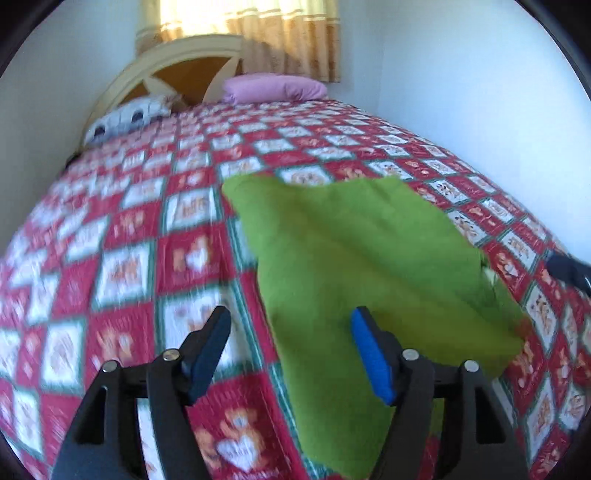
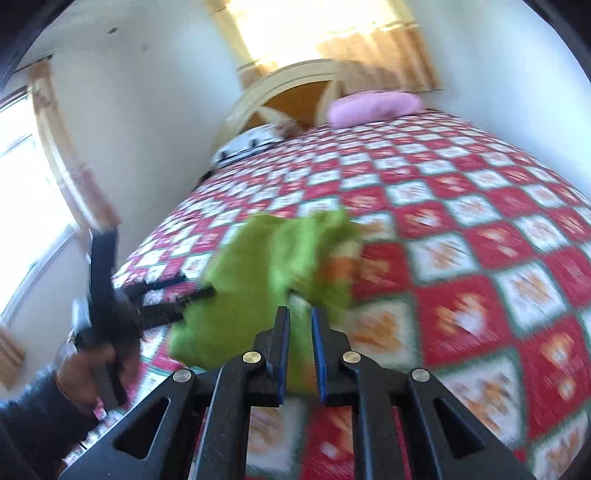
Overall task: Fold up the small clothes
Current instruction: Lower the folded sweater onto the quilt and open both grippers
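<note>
The bed [image 1: 155, 229] stretches ahead of both grippers, with the headboard [image 1: 177, 62] at its far end and a curtain [image 1: 258, 33] behind that. Two pillows [image 1: 275, 88] lie at the far end before the headboard. In the left wrist view the cloth [image 1: 362, 258] lies on the bed, ahead and to the right of the left gripper [image 1: 291, 354]. In the right wrist view the cloth reaches between the fingers of the right gripper [image 2: 300, 325], and the left gripper lies to its left.

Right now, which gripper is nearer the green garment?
Right. The right gripper has the green garment pinched between its nearly closed fingers. The left gripper stands open, the garment's edge between its fingers, which are clear of it.
</note>
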